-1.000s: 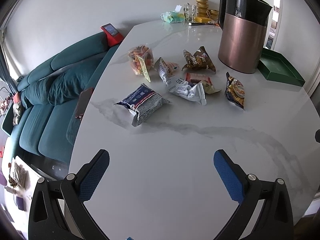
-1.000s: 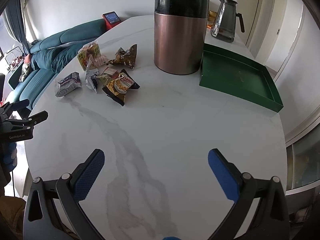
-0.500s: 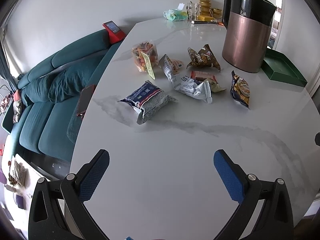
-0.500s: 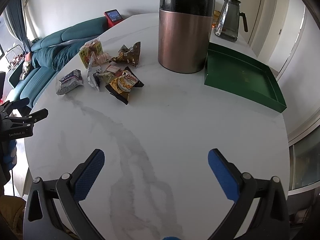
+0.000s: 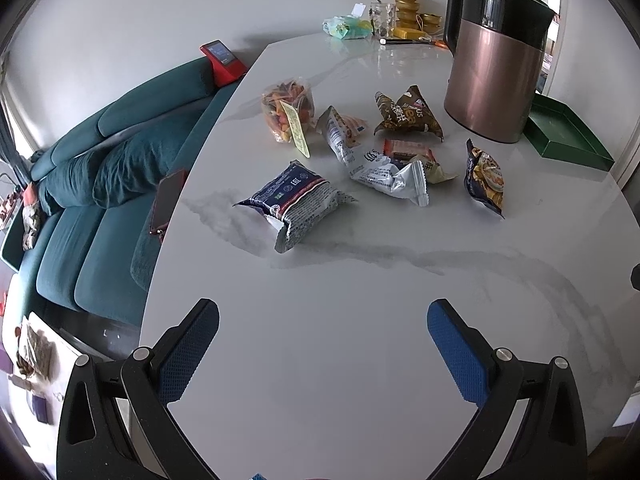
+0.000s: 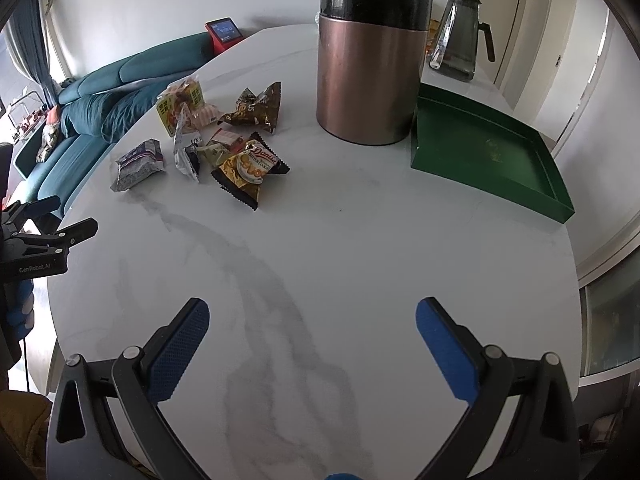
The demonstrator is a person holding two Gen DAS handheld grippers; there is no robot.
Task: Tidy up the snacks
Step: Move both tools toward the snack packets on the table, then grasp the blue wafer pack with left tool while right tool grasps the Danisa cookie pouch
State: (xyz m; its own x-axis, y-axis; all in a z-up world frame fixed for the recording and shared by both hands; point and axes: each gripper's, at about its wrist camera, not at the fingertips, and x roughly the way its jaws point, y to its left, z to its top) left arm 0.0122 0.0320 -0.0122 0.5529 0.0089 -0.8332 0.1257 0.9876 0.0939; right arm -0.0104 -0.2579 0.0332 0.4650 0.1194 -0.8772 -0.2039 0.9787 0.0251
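A white marble-veined desk point(image 6: 360, 240) is seen in both wrist views, with a teal sofa point(image 5: 100, 168) beside its far-left edge. A copper-and-black cylindrical container point(image 6: 370, 60) stands upright toward the back of the desk; a green tray point(image 6: 486, 152) lies just beside it on the right, empty as far as can be told. A glass pitcher point(image 6: 460, 36) is placed behind the tray.

The snacks are clustered left of the container, none in the tray: a blue-and-white packet point(image 5: 296, 204) nearest the left gripper, a clear bag of colourful pieces point(image 5: 286, 108) at the far left, a brown triangular pouch point(image 5: 406, 116) close to the container, a silver wrapper point(image 5: 392, 176) lying partly over a red bar point(image 5: 408, 148), and a gold Danisa cookie packet point(image 6: 248, 170) at the cluster's right edge.

Left gripper point(image 5: 322, 344) — fingers spread wide, nothing held, over bare desk well short of the packets. Right gripper point(image 6: 312, 340) — fingers likewise spread and empty, above the desk's near edge.
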